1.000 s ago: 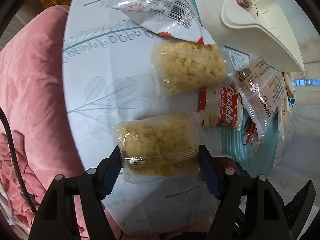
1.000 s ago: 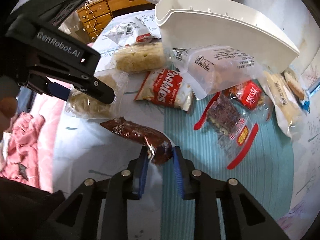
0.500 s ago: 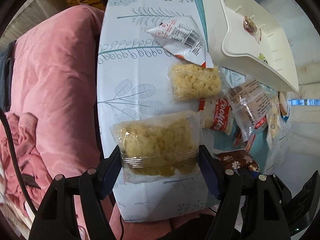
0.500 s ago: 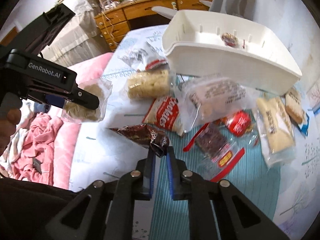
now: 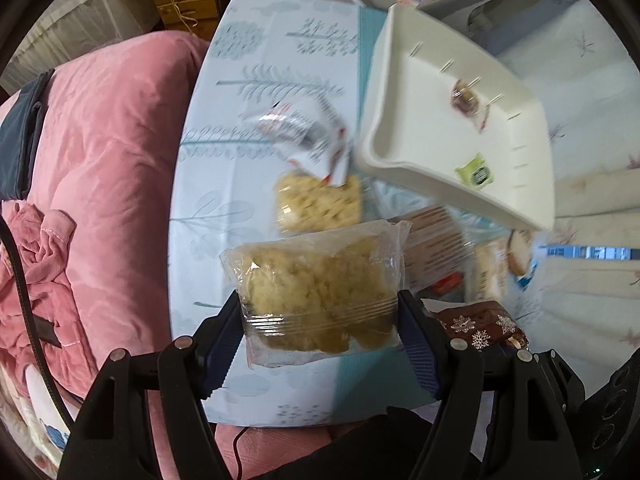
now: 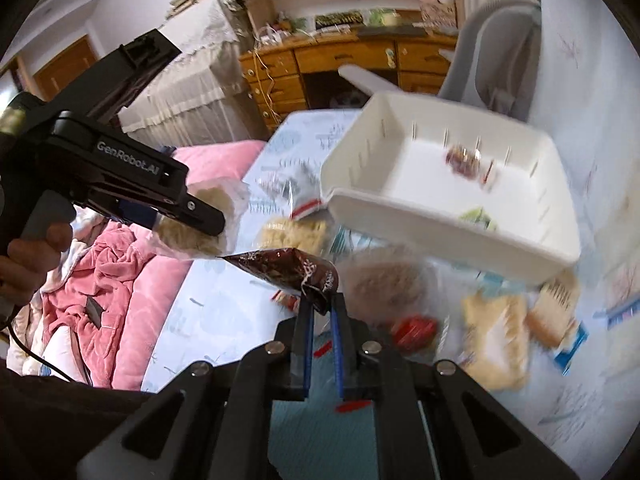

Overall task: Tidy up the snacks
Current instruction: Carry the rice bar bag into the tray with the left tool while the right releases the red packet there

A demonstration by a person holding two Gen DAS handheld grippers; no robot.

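Left wrist view: the left gripper (image 5: 320, 320) has its jaws clenched on a clear packet of pale yellow puffed snack (image 5: 320, 292), held up above the desk (image 5: 248, 128), whose cloth is pale blue with printed leaves. At 12 o'clock from the packet a second packet of the same snack (image 5: 316, 204) lies on the cloth, with a blurred white and red wrapper (image 5: 304, 136) beyond it. At 2 o'clock sits the white bin (image 5: 404, 168), and only this view looks far enough in to show a small green sachet (image 5: 474, 172) with dark print near its low wall; the print is too small to read. At 9 o'clock a pink quilt (image 5: 100, 160) lies on the bed beside the desk.

The right wrist view shows what the left cannot: the right gripper (image 6: 320, 312) with its jaws clenched on the crimped end of a dark brown wrapper with white snowflakes (image 6: 288, 268), which is lifted off the desk and sticks out toward 10 o'clock. It also shows the left gripper from the side (image 6: 120, 176), with "GenRobot.AI" in white on its black body, and a hand (image 6: 28, 260) around the grey handle. A wooden chest of drawers (image 6: 340, 64) stands at 12 o'clock. The packets at 4 o'clock are too blurred for any lettering.
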